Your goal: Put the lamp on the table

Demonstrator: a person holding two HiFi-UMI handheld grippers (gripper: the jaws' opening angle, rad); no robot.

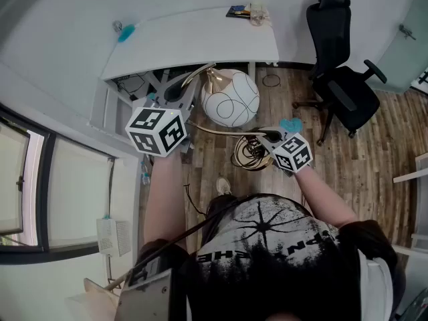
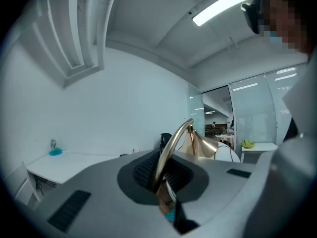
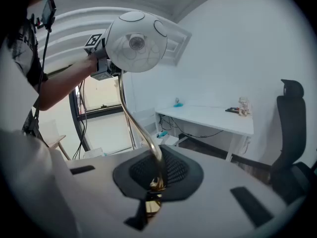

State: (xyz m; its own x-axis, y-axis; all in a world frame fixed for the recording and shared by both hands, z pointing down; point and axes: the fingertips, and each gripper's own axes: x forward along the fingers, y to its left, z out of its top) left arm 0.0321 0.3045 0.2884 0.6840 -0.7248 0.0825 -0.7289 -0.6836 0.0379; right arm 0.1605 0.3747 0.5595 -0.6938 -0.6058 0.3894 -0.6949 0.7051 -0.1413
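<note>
Lamp (image 1: 231, 97), left tool (image 2: 161, 180) pinching upper stem, right tool (image 3: 156, 180) clamped on lower stem

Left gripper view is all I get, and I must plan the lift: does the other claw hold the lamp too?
Observer: Yes, the right claw is shut low on the curved brass stem of the white globe lamp.
Operator: Is the lamp over the table yet?
Observer: No, in the head view its globe shade shows short of the white table's near edge, with wooden floor beside it.
Operator: Anything on the table's far end?
Observer: Small items sit at the tabletop's far right corner.
</note>
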